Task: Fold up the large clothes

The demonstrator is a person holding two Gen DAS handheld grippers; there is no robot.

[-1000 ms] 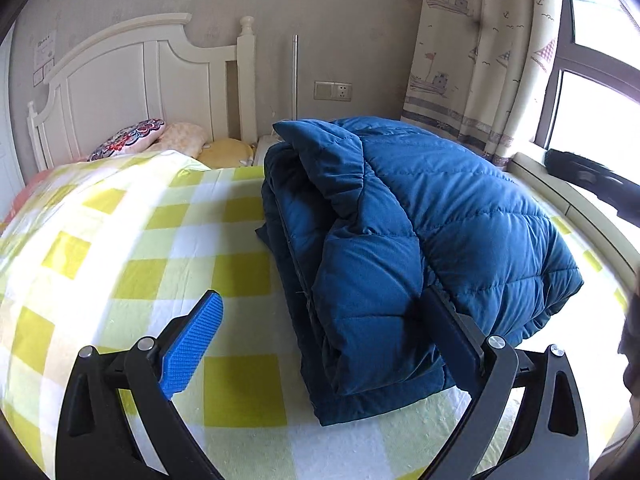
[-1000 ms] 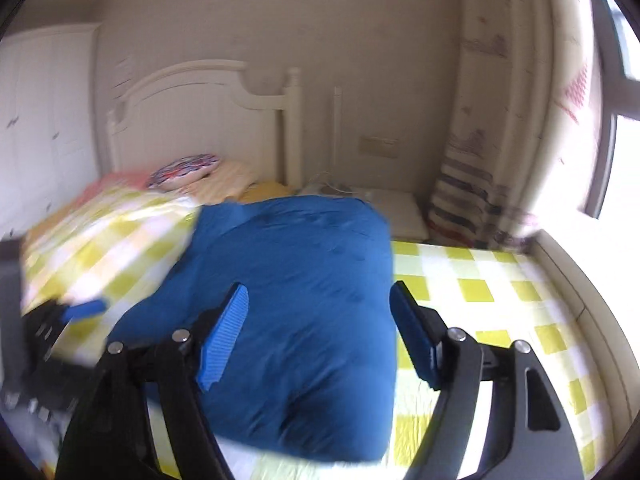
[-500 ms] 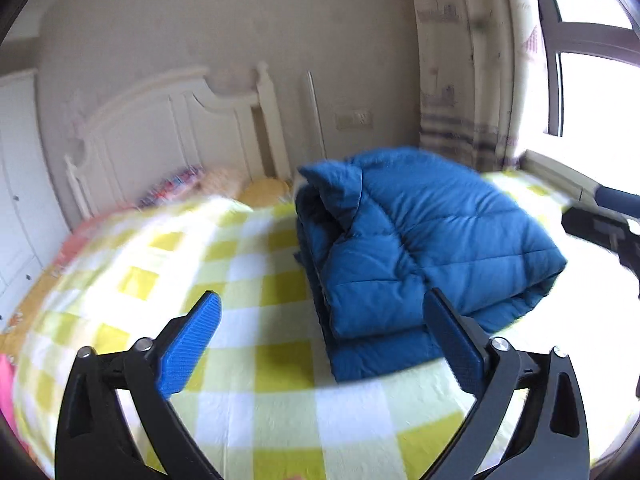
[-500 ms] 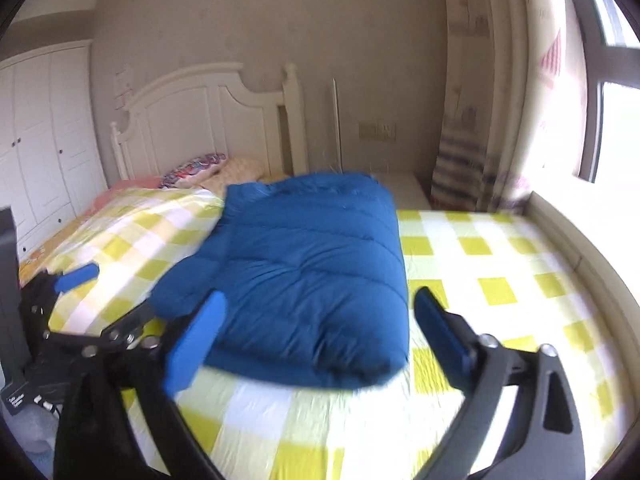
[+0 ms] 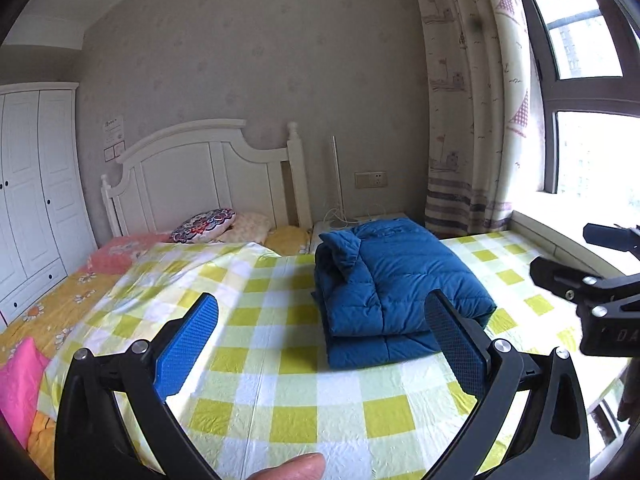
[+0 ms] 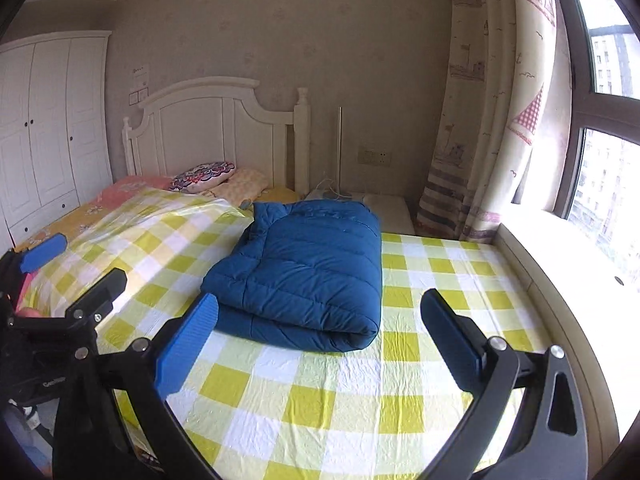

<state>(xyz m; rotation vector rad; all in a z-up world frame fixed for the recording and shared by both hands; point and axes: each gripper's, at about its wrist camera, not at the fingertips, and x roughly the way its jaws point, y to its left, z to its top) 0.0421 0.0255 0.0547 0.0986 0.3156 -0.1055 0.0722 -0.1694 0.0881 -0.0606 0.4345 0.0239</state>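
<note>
Tools: left tool and right tool, both with jaws spread wide, nothing between the pads, clear of all cloth. Blue padded jacket: folded bundle on the checked bed sheet, ahead of both tools, long axis running near to far toward the headboard. Neither hand evidently nearer; folding appears complete.

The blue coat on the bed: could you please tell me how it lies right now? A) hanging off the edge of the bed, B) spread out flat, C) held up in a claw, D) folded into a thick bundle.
D: the blue coat lies folded in layers on the checked sheet, with no claw touching it.
</note>
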